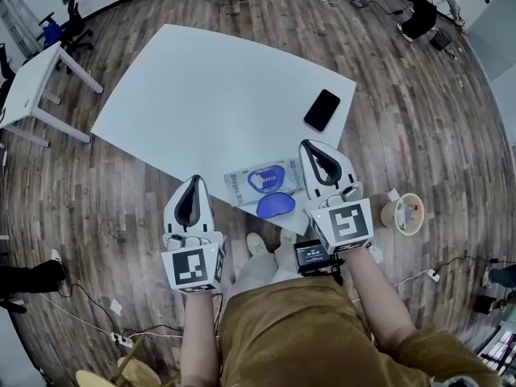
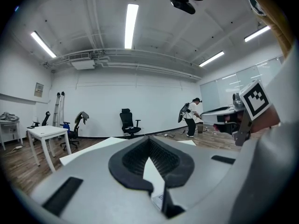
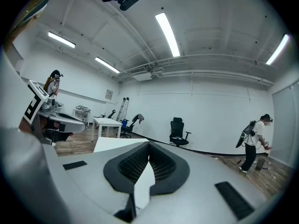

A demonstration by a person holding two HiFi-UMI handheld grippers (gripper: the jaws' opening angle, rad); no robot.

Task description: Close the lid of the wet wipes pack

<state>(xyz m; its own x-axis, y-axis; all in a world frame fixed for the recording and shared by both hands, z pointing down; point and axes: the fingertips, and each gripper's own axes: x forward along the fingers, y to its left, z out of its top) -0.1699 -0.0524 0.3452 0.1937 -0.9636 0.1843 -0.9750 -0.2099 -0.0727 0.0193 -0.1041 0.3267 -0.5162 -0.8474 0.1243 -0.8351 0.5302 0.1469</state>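
sitting at the near edge of the worktop (image 1: 201, 87), wipes pack (image 1: 260, 179), blue lid (image 1: 274, 206) flipped open toward the person (image 1: 298, 329). left tool (image 1: 196, 181) and right tool (image 1: 311, 146) either side, both pinched together, nothing between them.

The head view looks steeply down on the white counter (image 1: 218, 95) from high above. Both gripper views sit low, facing roughly level across the room, and share the black office chair (image 2: 128, 122).
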